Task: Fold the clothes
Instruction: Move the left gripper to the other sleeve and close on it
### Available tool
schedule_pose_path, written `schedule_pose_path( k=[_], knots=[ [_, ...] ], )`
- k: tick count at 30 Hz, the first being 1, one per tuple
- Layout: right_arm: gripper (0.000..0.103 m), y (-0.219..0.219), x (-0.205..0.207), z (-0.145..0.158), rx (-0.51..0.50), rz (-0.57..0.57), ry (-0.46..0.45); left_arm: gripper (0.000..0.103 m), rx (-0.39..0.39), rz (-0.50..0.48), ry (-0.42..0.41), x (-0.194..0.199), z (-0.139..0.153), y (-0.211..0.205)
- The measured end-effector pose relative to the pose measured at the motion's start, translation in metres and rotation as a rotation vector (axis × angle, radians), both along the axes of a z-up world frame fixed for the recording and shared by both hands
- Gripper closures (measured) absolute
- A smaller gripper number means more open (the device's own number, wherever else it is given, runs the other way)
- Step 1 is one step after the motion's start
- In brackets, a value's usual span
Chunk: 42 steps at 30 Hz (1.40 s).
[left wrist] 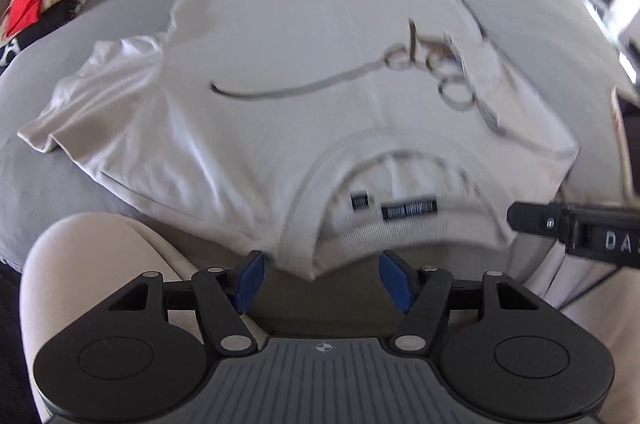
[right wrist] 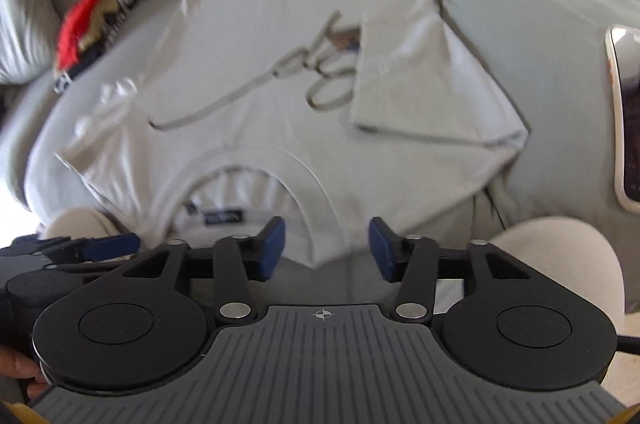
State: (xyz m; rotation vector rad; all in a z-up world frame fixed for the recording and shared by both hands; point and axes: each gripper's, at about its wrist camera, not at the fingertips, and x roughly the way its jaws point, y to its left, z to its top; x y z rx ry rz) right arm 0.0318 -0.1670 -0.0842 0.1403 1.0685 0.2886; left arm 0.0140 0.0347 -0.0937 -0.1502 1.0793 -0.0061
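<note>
**Shirt ahead of both open jaws**

The white shirt [left wrist: 304,72] is lying flat on the sofa [left wrist: 532,4], collar nearest. The left gripper [left wrist: 322,280] and right gripper [right wrist: 327,248] are hovering with jaws apart, the collar edge lying just beyond and between them, unclamped.

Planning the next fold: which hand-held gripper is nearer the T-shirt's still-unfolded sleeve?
Left. The left hand-held gripper sits open at the collar, on the side where the unfolded sleeve spreads out. The right hand-held gripper, also open, is beyond the collar, toward the folded-in sleeve.
</note>
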Motion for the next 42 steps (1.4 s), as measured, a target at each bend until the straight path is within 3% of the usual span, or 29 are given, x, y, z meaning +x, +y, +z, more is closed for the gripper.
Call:
schedule_pose_path(
  k=[3,8,12,18,22,28,37,39,40,42],
  knots=[
    [0.029,0.013,0.004,0.017,0.039,0.013,-0.071,0.041,-0.033,0.083,-0.078,-0.003,0.019,0.025],
    [0.029,0.039,0.015,0.026,0.083,0.057,-0.069,0.041,-0.104,0.224,-0.164,-0.009,0.039,0.07],
    [0.029,0.059,0.021,0.025,0.107,0.085,-0.055,0.044,-0.153,0.346,-0.188,-0.014,0.04,0.111],
    [0.029,0.07,0.027,0.016,0.123,0.084,-0.038,0.051,-0.27,0.572,-0.217,-0.031,0.025,0.18],
    [0.029,0.075,0.033,0.008,0.136,0.078,-0.011,0.077,-0.381,0.693,-0.228,-0.034,0.003,0.218],
    [0.029,0.077,0.033,0.005,0.135,0.077,-0.008,0.077,-0.478,0.816,-0.245,-0.018,-0.021,0.259],
    [0.029,0.068,0.036,0.0,0.132,0.044,0.005,0.078,-0.558,0.808,-0.239,0.014,-0.049,0.285],
    [0.029,0.065,0.036,-0.001,0.134,0.035,0.009,0.084,-0.538,0.805,-0.23,0.02,-0.052,0.286],
    [0.029,0.064,0.036,-0.002,0.136,0.032,0.01,0.096,-0.52,0.805,-0.226,0.022,-0.05,0.286],
    [0.029,0.059,0.036,-0.002,0.139,0.025,0.01,0.099,-0.469,0.789,-0.231,0.024,-0.044,0.283]
  ],
)
